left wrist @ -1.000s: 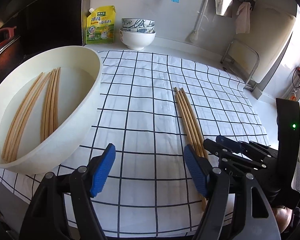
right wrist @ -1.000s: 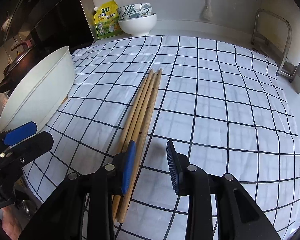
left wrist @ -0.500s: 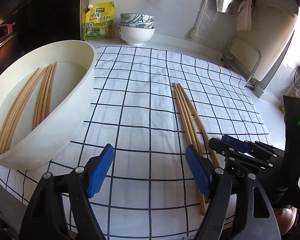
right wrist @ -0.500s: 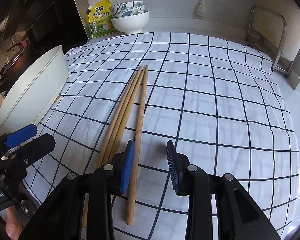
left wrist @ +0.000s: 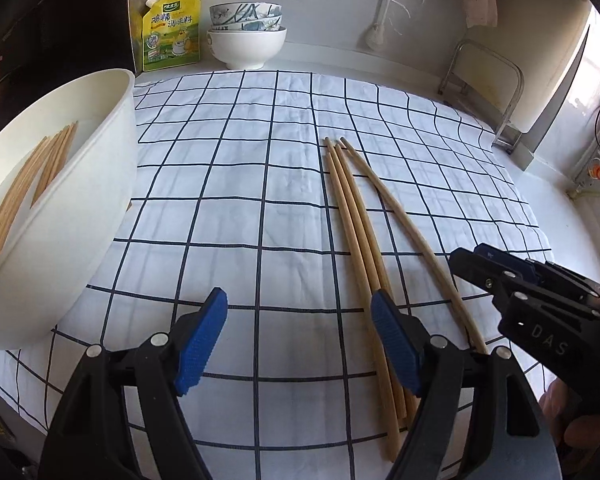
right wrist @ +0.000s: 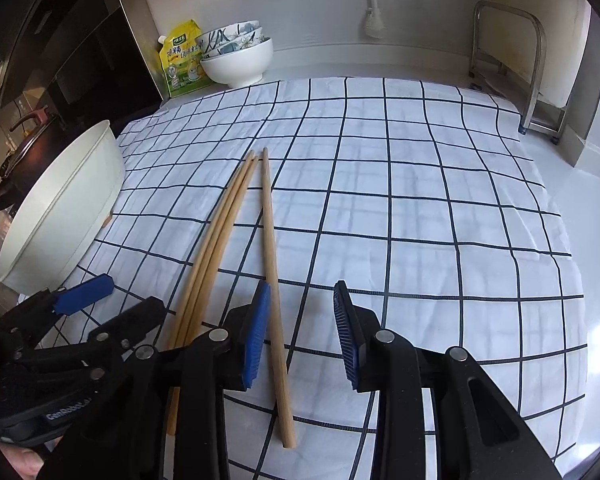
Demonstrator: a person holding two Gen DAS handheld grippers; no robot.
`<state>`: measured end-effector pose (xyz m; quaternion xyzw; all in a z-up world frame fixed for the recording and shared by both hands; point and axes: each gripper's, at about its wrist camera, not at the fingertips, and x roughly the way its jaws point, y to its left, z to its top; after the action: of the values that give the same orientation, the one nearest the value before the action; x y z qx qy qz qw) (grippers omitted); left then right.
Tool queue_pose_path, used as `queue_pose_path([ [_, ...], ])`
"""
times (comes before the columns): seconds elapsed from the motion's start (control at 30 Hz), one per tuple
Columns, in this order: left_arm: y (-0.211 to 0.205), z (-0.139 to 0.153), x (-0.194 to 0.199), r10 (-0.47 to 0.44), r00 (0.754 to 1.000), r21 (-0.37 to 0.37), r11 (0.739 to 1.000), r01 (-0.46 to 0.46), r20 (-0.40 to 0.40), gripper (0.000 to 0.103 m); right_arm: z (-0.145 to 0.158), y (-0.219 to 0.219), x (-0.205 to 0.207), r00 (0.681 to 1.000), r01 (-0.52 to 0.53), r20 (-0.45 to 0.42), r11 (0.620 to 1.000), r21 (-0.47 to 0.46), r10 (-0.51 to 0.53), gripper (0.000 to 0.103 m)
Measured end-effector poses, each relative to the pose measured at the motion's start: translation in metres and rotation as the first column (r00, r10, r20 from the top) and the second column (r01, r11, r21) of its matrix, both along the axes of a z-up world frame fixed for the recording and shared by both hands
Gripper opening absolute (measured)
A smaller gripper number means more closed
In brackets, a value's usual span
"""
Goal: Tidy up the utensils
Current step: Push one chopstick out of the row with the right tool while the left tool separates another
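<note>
Three wooden chopsticks lie on a checked cloth on the counter: two together, and the rightmost one angled apart from them. The right gripper hovers low with its fingers apart, that rightmost chopstick just inside its left finger, not clamped. The left gripper hangs with fingers wide apart, holding nothing. At far left, a large white bowl holds more chopsticks, too overlapped to count. Judging by this, sorting continues; next, the right fingers need to close on that chopstick.
</note>
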<state>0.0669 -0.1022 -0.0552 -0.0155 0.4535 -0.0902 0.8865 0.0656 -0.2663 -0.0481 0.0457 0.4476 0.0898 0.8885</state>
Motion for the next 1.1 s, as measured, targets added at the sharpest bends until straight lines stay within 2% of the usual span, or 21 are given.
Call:
queue_pose_path([
  [0.2,-0.007,-0.006,0.004,0.002,1.0,0.032,0.999,-0.002,-0.001,0.073,0.002,-0.008,-0.002,1.0,0.01,0.003,1.0,0.012,-0.01,0.034],
  [0.4,-0.014,-0.007,0.006,0.004,1.0,0.076,0.997,-0.005,0.005,0.079,0.002,-0.01,0.0,1.0,0.019,0.002,1.0,0.022,-0.019,0.034],
  [0.8,-0.009,-0.005,0.003,0.019,1.0,0.112,0.994,-0.019,0.002,0.079,0.0,-0.007,0.002,1.0,0.006,-0.007,1.0,0.014,-0.006,0.034],
  [1.1,0.004,-0.004,0.005,0.052,0.999,0.09,0.995,-0.052,0.0,0.08,-0.001,-0.004,0.002,1.0,-0.005,-0.011,1.0,0.014,0.005,0.034],
])
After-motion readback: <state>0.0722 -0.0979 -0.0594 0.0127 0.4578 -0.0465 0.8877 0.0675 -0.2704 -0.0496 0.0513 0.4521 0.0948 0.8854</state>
